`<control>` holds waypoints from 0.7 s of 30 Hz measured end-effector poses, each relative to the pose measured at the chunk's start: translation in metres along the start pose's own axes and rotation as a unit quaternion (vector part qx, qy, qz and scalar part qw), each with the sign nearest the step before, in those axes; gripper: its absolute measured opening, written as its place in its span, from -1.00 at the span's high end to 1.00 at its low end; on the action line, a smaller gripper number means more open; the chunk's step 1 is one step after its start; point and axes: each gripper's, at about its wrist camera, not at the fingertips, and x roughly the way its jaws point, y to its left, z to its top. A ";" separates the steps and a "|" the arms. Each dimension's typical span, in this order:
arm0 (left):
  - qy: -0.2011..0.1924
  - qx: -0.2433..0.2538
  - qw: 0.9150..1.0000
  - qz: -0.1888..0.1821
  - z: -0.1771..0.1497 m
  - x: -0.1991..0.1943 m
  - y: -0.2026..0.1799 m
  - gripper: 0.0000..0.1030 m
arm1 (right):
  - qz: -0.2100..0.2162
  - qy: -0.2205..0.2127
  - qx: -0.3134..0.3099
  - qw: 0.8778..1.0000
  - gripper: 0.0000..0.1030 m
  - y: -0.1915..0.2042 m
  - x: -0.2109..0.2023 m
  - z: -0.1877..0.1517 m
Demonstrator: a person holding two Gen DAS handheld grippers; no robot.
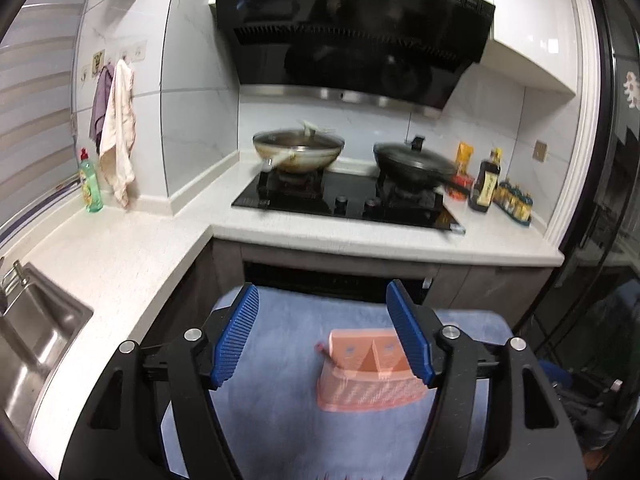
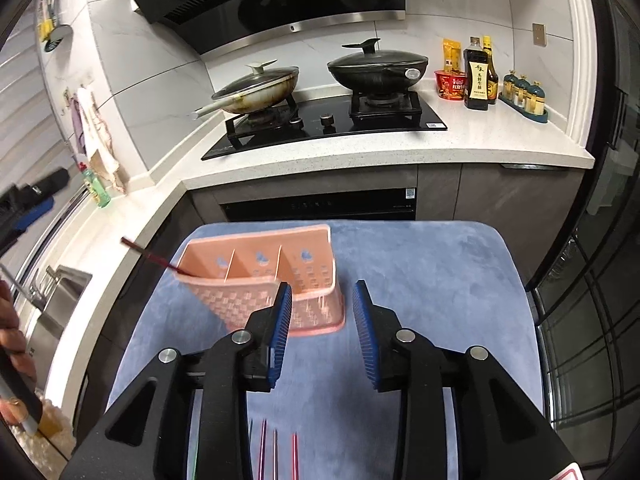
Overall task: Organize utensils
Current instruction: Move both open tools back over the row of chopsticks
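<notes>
Kitchen corner setup: white countertop (image 2: 360,152) wrapping around a black gas hob (image 2: 328,124) with two lidded woks on it, and in front there's a blue mat (image 2: 432,280) where everything is happening. Sitting upright on that mat is a pink utensil caddy (image 2: 264,280) with three compartments, and one dark red chopstick (image 2: 152,258) is leaning out of its leftmost compartment, tip sticking up past the rim. Left gripper (image 1: 324,336) is spread pretty wide with nothing between its blue pads, hovering above the mat with the caddy below it, not touching. Right gripper (image 2: 320,336) is only partway open, also empty, with its left pad right in front of the caddy's front wall; can't tell if it's actually touching. A few more thin chopsticks (image 2: 276,452) lie on the mat at the bottom edge of the right wrist view, under that gripper.
</notes>
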 end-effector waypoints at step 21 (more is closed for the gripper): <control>0.116 0.024 0.993 0.018 -0.190 -0.070 0.029 -0.23 | -0.030 0.040 -0.005 0.999 0.37 0.008 -0.079 -0.197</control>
